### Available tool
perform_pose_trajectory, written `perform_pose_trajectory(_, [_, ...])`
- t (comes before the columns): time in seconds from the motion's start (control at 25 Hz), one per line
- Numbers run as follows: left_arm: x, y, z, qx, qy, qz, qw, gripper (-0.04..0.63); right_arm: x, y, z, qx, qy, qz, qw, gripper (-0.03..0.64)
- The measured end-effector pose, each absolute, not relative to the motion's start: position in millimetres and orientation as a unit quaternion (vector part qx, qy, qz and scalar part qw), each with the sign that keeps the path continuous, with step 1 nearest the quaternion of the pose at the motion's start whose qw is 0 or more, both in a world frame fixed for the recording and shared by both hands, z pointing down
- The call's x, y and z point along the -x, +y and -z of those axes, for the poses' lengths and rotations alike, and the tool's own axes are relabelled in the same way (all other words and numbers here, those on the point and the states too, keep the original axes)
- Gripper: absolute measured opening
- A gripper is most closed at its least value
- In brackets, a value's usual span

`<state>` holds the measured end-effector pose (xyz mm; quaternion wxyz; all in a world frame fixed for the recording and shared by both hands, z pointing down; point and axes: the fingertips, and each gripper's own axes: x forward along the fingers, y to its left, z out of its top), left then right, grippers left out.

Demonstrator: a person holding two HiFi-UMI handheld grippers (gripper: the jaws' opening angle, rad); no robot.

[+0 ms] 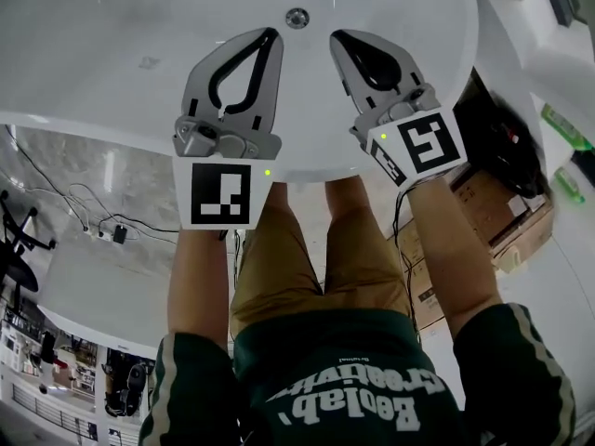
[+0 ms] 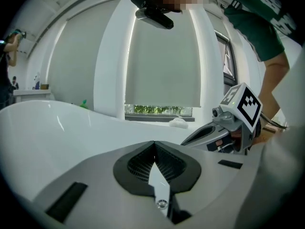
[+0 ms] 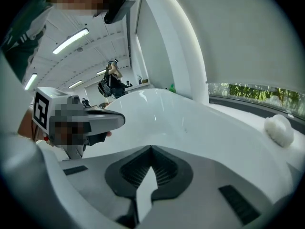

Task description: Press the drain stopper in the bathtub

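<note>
The round chrome drain stopper (image 1: 297,17) sits in the floor of the white bathtub (image 1: 121,54), at the top middle of the head view. Both grippers hover over the tub just short of it, side by side. My left gripper (image 1: 272,33) is shut and empty, its tips a little left of and below the stopper. My right gripper (image 1: 337,37) is shut and empty too, slightly right of the stopper. Neither touches it. In the left gripper view the jaws (image 2: 154,143) meet over the tub rim, with the right gripper (image 2: 224,128) beside them. The right gripper view shows shut jaws (image 3: 151,148); the stopper is hidden there.
Cardboard boxes (image 1: 493,216) stand on the floor right of the tub. Cables and a plug block (image 1: 110,230) lie at the left, near an office chair (image 1: 14,240). A white lump (image 3: 279,129) rests on the window ledge. Another person (image 3: 112,79) stands far back.
</note>
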<state>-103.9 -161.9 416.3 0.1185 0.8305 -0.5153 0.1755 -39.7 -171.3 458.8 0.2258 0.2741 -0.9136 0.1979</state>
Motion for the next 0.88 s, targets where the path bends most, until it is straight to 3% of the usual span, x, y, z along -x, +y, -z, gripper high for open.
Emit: perform_pose_trajectory(0.88, [144, -179, -547, -0.81, -0.54, -0.155, 0.169, 0.009, 54, -175, -785, -0.221, -0.861, -0.212, 0.405, 0.014])
